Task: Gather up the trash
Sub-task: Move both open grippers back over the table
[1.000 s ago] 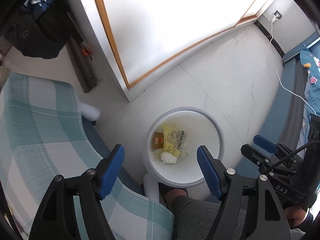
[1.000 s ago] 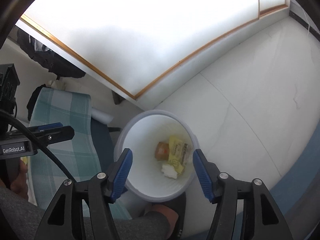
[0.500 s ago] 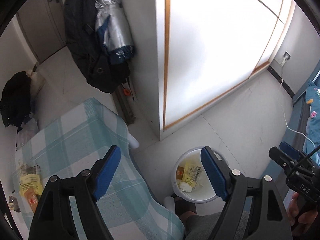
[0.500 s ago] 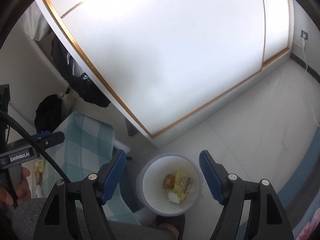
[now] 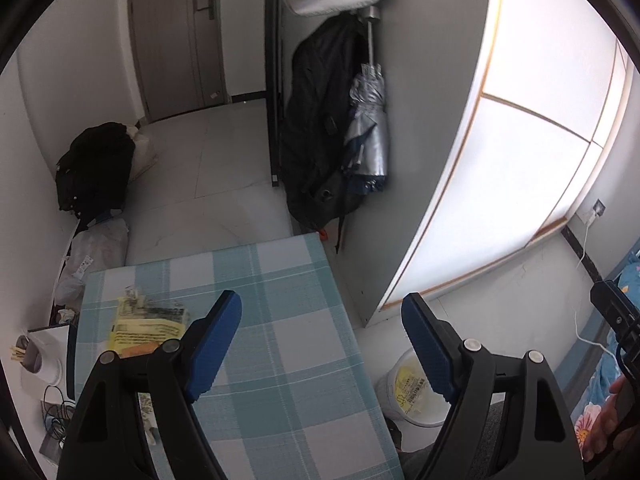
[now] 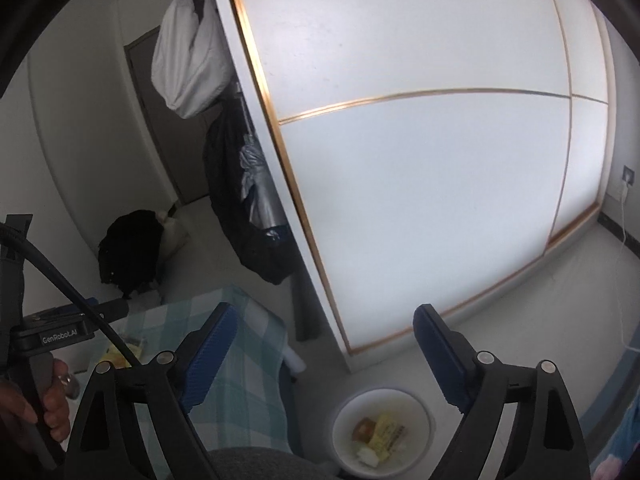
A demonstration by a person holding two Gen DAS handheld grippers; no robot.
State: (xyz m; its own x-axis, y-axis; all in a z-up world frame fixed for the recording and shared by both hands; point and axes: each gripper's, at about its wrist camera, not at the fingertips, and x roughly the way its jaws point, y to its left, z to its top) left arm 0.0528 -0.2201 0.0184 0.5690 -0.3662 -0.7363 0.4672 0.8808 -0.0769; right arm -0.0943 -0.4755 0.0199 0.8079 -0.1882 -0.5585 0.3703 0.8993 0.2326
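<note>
Yellow wrappers [image 5: 150, 322]: lying on the checked table [image 5: 288, 344], left part, well apart from the bin [image 6: 382, 432] on the floor. Likely light, thin, crinkly, slippery; pinching a raised edge looks best. Left gripper [image 5: 322, 344]: hanging open, empty. Right gripper [image 6: 324, 354]: jaws just been opening, nothing between them.

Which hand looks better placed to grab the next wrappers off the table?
Probably the left gripper: open, empty, and facing the yellow wrappers on the checked table. The right gripper faces the bin.
</note>
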